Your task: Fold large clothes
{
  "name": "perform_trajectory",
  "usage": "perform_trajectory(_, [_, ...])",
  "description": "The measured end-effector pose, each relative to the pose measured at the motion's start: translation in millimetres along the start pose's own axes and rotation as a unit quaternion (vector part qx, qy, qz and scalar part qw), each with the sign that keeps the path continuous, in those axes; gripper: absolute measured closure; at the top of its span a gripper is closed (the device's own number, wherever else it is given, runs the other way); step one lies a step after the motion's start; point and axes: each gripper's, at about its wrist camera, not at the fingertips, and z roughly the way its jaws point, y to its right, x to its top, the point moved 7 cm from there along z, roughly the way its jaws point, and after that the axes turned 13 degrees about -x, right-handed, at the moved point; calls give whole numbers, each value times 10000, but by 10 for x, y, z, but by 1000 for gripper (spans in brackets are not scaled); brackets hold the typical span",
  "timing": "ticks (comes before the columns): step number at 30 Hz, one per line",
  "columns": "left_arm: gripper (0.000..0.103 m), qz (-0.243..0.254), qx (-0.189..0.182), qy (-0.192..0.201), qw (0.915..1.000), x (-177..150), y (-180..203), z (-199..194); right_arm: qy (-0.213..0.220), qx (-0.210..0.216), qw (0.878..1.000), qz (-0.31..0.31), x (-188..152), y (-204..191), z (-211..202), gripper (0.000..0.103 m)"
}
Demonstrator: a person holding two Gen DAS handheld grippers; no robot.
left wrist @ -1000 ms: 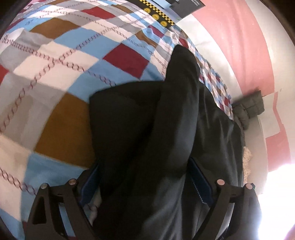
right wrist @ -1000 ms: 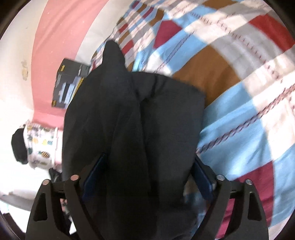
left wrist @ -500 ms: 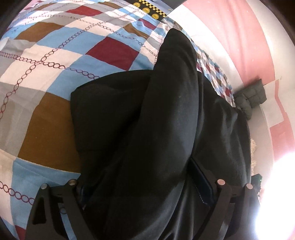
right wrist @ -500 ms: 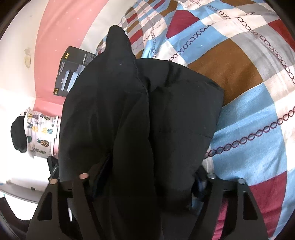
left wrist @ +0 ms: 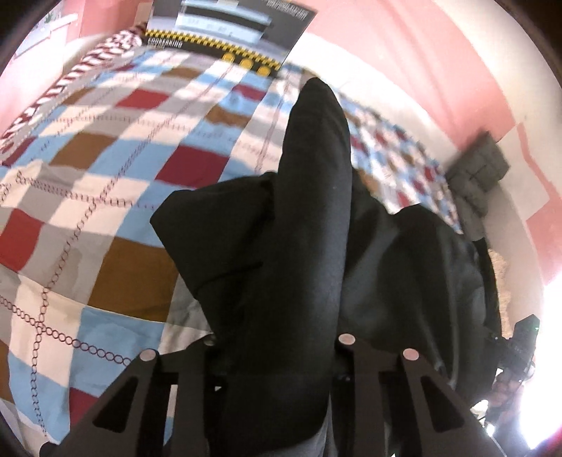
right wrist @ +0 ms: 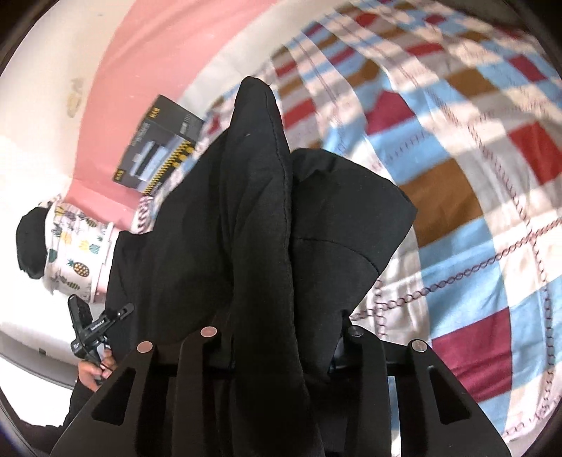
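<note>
A large black garment (left wrist: 309, 225) hangs in folds between both grippers, lifted above a checked bedspread (left wrist: 87, 197). My left gripper (left wrist: 277, 346) is shut on a thick fold of it; the cloth covers the fingertips. In the right wrist view the same garment (right wrist: 267, 218) drapes over my right gripper (right wrist: 281, 334), which is shut on another bunch of the cloth. A lower flap of the garment (right wrist: 351, 204) hangs out to the right over the bedspread (right wrist: 474, 197).
A black and yellow box (left wrist: 228, 31) lies at the bed's far end by the pink wall, also in the right wrist view (right wrist: 158, 147). A grey cushion (left wrist: 477, 168) sits by the wall. A pineapple-print cloth (right wrist: 77, 246) lies left. The left-hand gripper (right wrist: 91, 327) shows there.
Both grippers have closed from wide apart onto the black garment and lifted it. The cloth now hangs higher off the bedspread, and more of the room shows.
</note>
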Motion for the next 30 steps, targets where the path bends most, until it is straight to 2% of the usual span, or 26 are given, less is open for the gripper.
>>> perform_trajectory(5, [74, 141, -108, 160, 9997, 46, 215, -191, 164, 59, 9997, -159, 0, -175, -183, 69])
perform_trajectory(17, [75, 178, -191, 286, 9993, 39, 298, -404, 272, 223, 9989, -296, 5, -329, -299, 69])
perform_trajectory(23, [75, 273, -167, 398, 9987, 245, 286, -495, 338, 355, 9979, -423, 151, -495, -272, 69])
perform_trajectory(30, [75, 399, -33, 682, 9969, 702, 178, -659, 414, 576, 9958, -573, 440, -864, -82, 69])
